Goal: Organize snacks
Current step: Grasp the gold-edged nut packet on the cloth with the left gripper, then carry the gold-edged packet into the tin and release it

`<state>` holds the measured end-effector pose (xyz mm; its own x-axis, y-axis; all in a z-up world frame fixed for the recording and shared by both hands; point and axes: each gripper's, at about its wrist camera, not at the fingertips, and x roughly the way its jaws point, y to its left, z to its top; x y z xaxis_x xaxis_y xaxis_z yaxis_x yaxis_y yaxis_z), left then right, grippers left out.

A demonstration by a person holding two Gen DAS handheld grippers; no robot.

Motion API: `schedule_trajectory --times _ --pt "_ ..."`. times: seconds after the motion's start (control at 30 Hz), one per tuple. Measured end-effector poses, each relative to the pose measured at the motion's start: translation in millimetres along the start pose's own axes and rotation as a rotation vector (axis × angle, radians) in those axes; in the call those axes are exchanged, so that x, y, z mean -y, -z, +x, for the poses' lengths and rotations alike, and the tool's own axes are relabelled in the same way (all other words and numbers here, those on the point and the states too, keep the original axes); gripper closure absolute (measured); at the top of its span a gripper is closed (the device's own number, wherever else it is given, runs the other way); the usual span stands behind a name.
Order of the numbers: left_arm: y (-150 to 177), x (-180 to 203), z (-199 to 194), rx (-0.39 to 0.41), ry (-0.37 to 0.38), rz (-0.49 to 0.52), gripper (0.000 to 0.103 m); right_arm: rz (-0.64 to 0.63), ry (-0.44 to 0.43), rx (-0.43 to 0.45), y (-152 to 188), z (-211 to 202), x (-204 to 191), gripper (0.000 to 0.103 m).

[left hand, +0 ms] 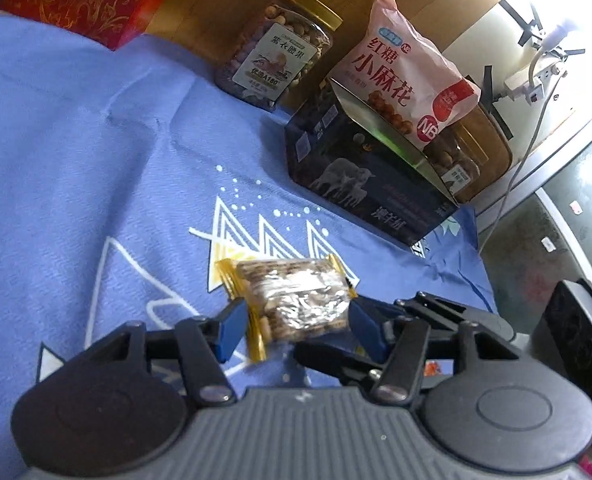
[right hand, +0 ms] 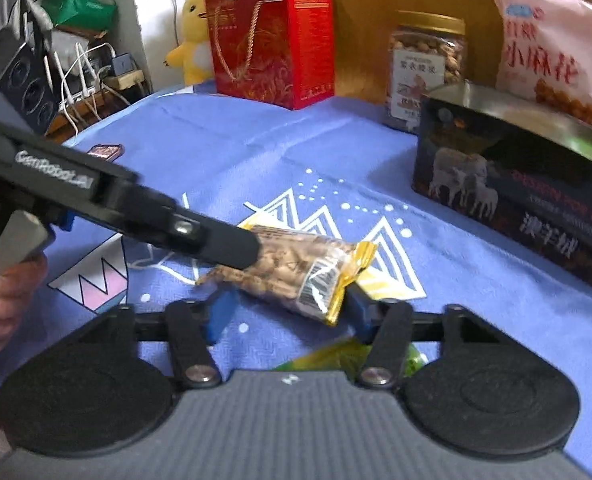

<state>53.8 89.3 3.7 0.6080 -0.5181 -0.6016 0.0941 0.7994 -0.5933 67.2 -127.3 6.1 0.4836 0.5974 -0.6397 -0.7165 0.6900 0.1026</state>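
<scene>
"小麻花" on pink bag [left hand: 408, 76], "a180" on jar [left hand: 274, 54], "genrobot.ai" on left tongs [right hand: 52, 178]

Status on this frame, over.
Left gripper shut on snack packet. Right gripper shut on same packet. Dark box stands apart, not blocking.

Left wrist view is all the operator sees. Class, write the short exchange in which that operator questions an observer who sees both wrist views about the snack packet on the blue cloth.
Operator: Is the other gripper anywhere near my packet?
Observer: Yes. One gold-edged end of the snack packet sits between the blue fingers of the right gripper; whether they press on it is unclear.
Operator: Any item on the cloth that I'm missing?
Observer: A small dark packet lies at the far left edge of the blue cloth.
</scene>
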Motion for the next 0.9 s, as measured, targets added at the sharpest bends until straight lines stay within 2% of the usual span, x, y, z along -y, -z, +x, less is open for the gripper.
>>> schedule_trajectory --times 0.1,0.3,0.57,0.7,0.9 --pt "-3.9 7.4 5.8 0.003 -0.025 0.019 0.047 -0.009 0.022 0.016 0.1 -1.8 1.6 0.058" --pt "-18.1 26.5 32.2 -0.022 0.025 0.037 0.047 0.079 0.052 0.073 2.3 -17.8 31.4 0.059" --pt "-33.0 61.3 81.6 -0.069 0.020 0.119 0.047 0.174 0.122 0.088 14.6 -31.6 73.4 0.057" --pt "-33.6 62.3 82.5 -0.065 0.003 0.135 0.045 0.193 0.126 0.076 23.8 -30.7 82.1 0.056" --pt "-29.4 58.6 79.6 -0.068 -0.005 0.139 0.045 0.128 0.142 0.089 25.0 -27.6 75.7 0.053"
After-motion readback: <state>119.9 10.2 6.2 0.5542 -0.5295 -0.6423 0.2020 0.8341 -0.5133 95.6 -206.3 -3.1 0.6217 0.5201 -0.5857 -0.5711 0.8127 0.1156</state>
